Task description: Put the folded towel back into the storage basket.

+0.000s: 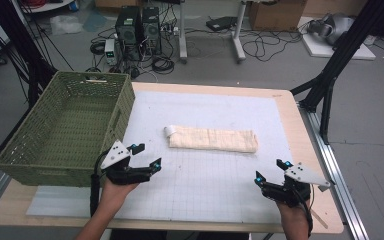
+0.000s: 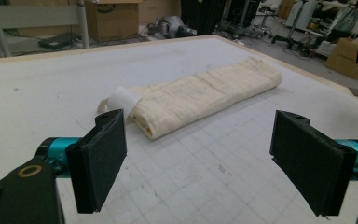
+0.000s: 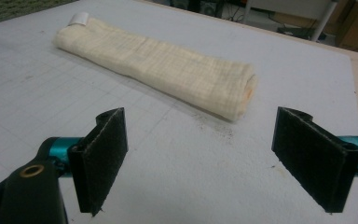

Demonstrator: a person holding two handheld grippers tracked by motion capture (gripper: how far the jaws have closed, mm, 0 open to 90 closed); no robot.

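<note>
A cream cloth rolled into a long bundle [image 1: 212, 138] lies across the middle of the white gridded mat [image 1: 205, 180], with a small white tag at its left end [image 1: 169, 131]. My left gripper [image 1: 146, 156] stands open near the front left of the mat, below and left of the roll [image 2: 200, 95]. My right gripper [image 1: 270, 171] stands open at the front right, just below the roll's right end [image 3: 168, 65]. Nothing sits between either pair of jaws.
A green woven basket [image 1: 67, 127] stands at the table's left, overhanging its edge, right beside my left gripper. The wooden table edge [image 1: 310, 150] runs along the right. Computers, cables and boxes lie on the floor beyond.
</note>
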